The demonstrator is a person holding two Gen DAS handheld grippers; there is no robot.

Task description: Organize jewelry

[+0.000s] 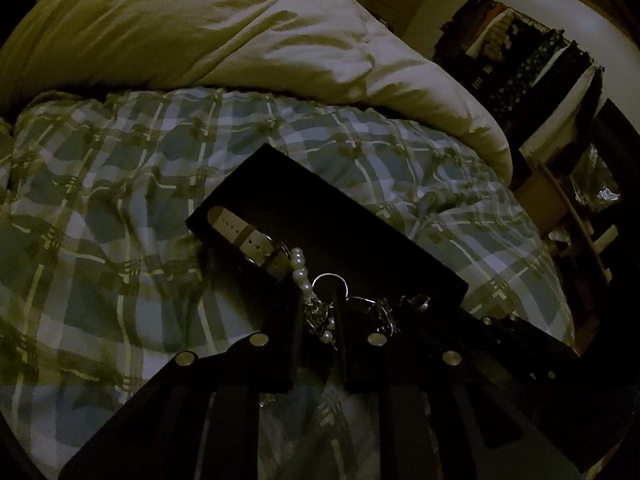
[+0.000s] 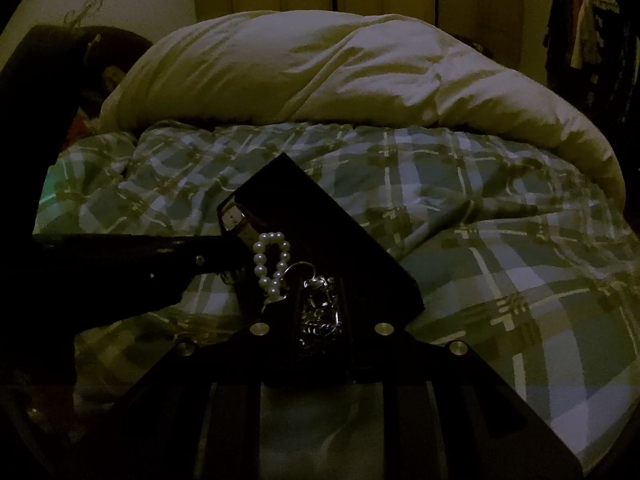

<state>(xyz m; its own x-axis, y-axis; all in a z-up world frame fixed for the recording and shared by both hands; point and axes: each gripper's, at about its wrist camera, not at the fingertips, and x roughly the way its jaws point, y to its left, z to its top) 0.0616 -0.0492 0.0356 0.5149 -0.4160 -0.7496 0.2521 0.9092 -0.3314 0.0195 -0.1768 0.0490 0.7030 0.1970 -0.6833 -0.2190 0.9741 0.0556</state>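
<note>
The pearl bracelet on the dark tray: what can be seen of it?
The pearl bracelet is a string of round, glossy white beads, seemingly pearls, lying in a loose kinked loop on the flat dark tray on the plaid bedspread. A white watch strap lies at its far end; a silvery chain tangle lies beside it. The gripper tips are close; contact can't be told in this dim light.
</note>
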